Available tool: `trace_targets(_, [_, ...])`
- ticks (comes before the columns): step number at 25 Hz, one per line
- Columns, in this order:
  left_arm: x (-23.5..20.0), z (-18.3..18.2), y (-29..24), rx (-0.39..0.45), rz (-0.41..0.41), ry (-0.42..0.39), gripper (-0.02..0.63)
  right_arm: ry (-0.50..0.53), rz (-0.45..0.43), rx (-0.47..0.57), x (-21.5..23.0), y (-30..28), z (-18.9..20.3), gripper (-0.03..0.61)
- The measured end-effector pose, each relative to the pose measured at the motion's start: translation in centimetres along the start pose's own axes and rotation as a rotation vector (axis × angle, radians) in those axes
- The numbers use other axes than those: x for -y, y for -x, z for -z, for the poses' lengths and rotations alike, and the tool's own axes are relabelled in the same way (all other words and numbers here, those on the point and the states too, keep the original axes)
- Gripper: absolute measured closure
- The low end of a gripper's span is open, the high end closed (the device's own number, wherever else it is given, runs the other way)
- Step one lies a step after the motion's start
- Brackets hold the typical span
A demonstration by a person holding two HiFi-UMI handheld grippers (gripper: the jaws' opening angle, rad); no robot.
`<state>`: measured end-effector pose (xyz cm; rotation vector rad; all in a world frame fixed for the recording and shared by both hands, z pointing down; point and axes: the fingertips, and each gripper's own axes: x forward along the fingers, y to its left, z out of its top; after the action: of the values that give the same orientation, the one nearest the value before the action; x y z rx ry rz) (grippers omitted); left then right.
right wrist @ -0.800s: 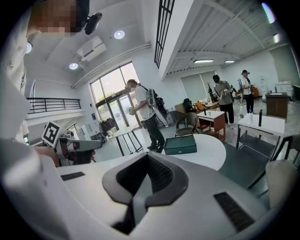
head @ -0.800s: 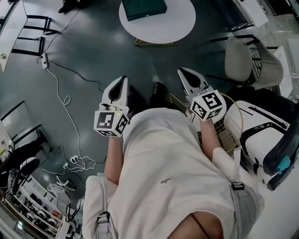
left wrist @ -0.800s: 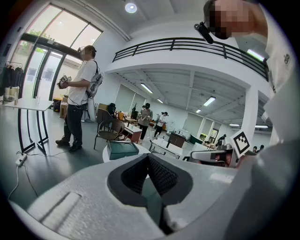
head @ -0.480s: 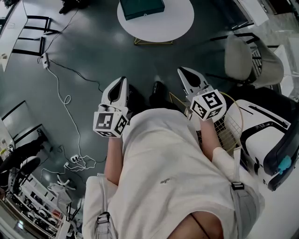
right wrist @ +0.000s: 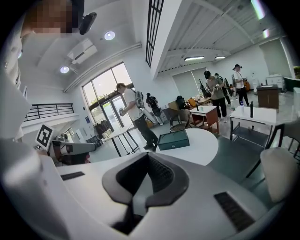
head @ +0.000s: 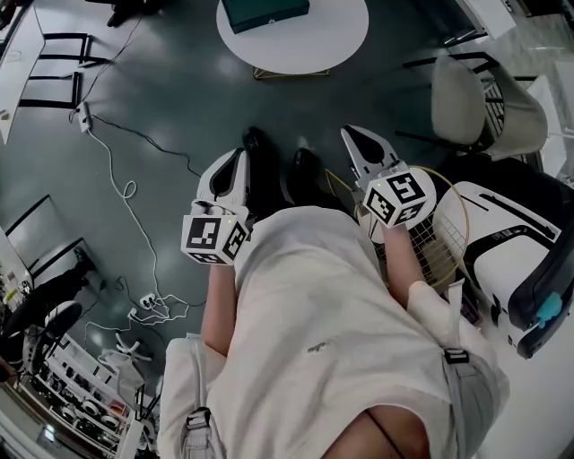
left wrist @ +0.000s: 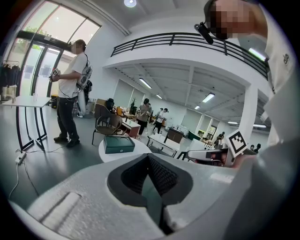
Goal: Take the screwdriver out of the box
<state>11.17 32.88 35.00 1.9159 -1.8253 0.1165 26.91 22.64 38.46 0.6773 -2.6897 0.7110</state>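
A dark green box (head: 265,11) lies with its lid down on a round white table (head: 327,45) at the top of the head view. No screwdriver shows. My left gripper (head: 235,154) and right gripper (head: 352,134) are held at waist height above the dark floor, well short of the table. Both point toward it and both are shut with nothing between the jaws. The left gripper view has the box (left wrist: 119,144) beyond the left gripper (left wrist: 149,159). In the right gripper view, the box (right wrist: 173,139) sits on the table (right wrist: 204,147) past the right gripper (right wrist: 147,157).
A beige chair (head: 475,112) stands right of the table, and a gold wire frame (head: 435,238) is by my right side. A white cable (head: 126,188) snakes over the floor at left. A black-legged desk (head: 63,54) is far left. A person (left wrist: 70,98) stands beyond the table.
The table and box have slid toward the top edge of the head view. A black shoe has stepped forward between the grippers. Both grippers stay shut and level.
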Motion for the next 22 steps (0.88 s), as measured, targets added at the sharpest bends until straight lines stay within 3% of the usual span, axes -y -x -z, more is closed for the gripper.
trace_targets(8, [-3.6,-2.8,-3.0,0.001,0.045,-0.008,0.604,0.007,0.045,-0.019,0.2,-3.5,-1.9,0.572])
trace_targets(16, [-7.5,-8.5,-8.4,0.037,0.161,-0.031,0.604,0.046,0.108,-0.029,0.2,-9.0,-6.9,0.572])
trace_targets(22, [-10.4,-10.7,-10.8,0.014,0.231,-0.069,0.604,0.032,0.149,-0.022,0.0,-12.7,-8.8,0.572])
